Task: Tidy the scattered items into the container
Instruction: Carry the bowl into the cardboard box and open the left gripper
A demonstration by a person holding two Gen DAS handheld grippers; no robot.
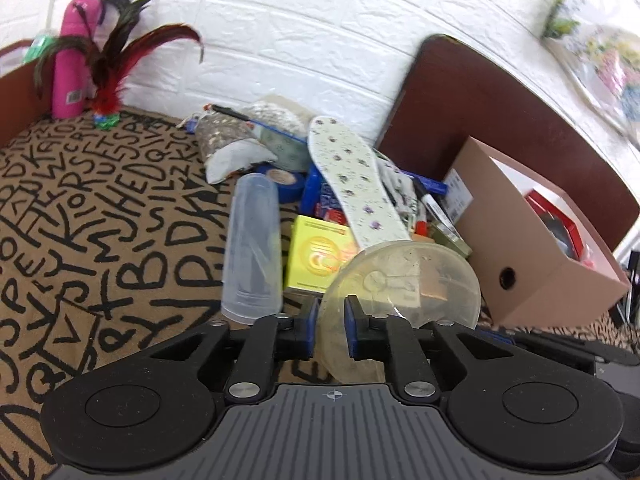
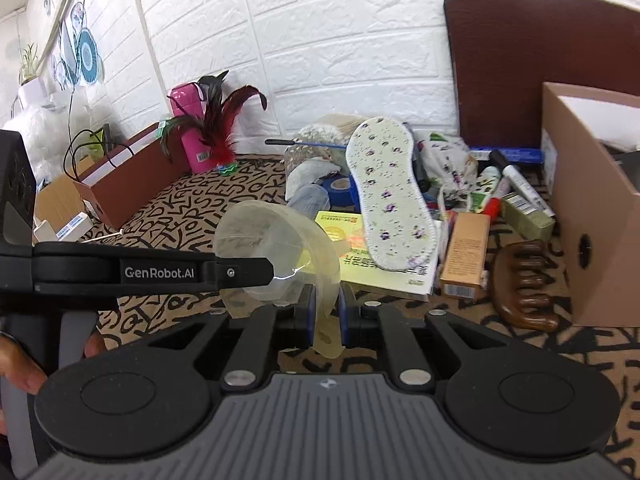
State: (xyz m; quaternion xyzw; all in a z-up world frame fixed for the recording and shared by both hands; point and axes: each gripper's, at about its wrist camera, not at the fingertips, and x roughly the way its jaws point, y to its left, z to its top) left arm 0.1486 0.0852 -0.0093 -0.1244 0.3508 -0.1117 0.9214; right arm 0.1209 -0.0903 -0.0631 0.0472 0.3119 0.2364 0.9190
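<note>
A translucent, yellowish round plastic lid is held off the lettered cloth by both grippers. My left gripper is shut on its near edge. In the right wrist view my right gripper is shut on the lid's lower rim, while the left gripper reaches in from the left side and clamps the same lid. The container, a pinkish cardboard box, stands open at the right. A floral insole leans on the pile of scattered items behind the lid.
A clear plastic tube, a yellow booklet, blue tape, an orange carton and a wooden comb lie on the cloth. A pink bottle and a feather shuttlecock stand far left. A hand grips the left tool.
</note>
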